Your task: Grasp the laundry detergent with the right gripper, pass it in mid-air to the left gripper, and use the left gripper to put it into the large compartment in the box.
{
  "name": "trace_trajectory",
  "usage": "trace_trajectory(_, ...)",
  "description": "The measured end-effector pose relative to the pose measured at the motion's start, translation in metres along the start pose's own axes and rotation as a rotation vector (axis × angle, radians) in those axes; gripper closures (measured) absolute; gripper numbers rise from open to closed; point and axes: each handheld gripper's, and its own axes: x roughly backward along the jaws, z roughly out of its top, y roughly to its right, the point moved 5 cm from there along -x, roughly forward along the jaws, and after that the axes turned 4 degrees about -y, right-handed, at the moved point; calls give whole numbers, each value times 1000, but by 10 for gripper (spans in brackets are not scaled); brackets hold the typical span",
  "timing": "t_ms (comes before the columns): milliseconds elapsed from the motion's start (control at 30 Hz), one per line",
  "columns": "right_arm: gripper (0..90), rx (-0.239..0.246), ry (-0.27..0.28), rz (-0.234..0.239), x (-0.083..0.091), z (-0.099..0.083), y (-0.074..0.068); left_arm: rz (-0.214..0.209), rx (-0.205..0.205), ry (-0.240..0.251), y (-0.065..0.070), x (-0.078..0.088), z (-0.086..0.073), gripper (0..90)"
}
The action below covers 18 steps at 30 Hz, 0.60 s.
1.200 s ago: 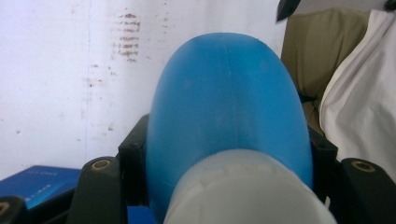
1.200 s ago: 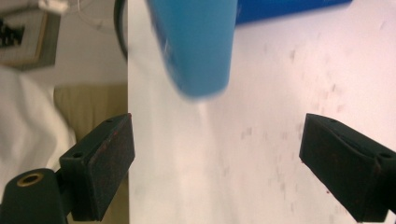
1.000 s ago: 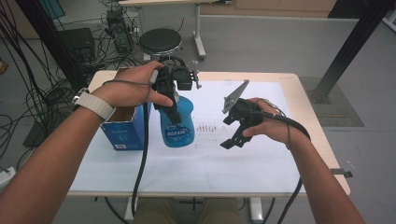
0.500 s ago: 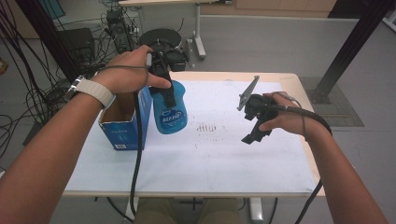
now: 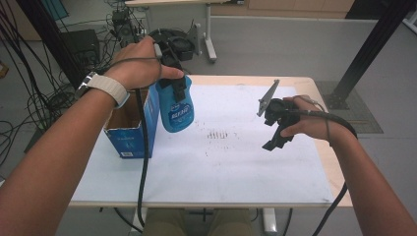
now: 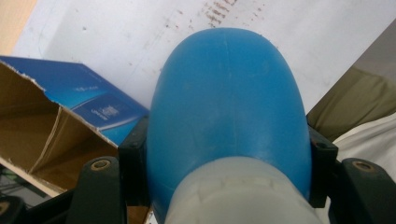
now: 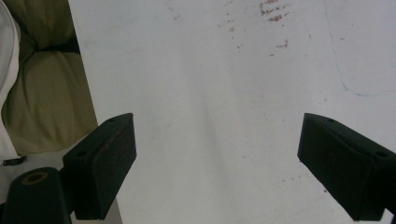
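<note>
A blue spray bottle with a white label hangs in the air beside an open blue cardboard box. My left gripper is shut on the bottle's neck, and in the left gripper view the blue bottle swells out between both jaws above its white collar. Over the right half of the white sheet, my right gripper is open, tilted down toward the table. Between its jaws lies nothing but bare sheet.
The box stands at the table's left edge with its flaps up, brown inside. Dark smudges mark the middle of the sheet. A black stool and cables sit on the floor behind the table. A black post rises at the far right.
My left gripper has lifted the bottle up off the sheet and slightly toward the far side. My right gripper has drifted to the right, still open.
</note>
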Motion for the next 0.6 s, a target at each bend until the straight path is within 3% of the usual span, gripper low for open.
trace_trajectory(133,116,-3,-2,2,0,-5,2,14,54,3,1,7,4,374)
trace_trajectory(300,116,-7,10,13,0,-8,3,27,72,14,3,13,7,374)
trace_trajectory(600,116,-4,30,4,1,-12,4,38,177,31,-1,29,7,374)
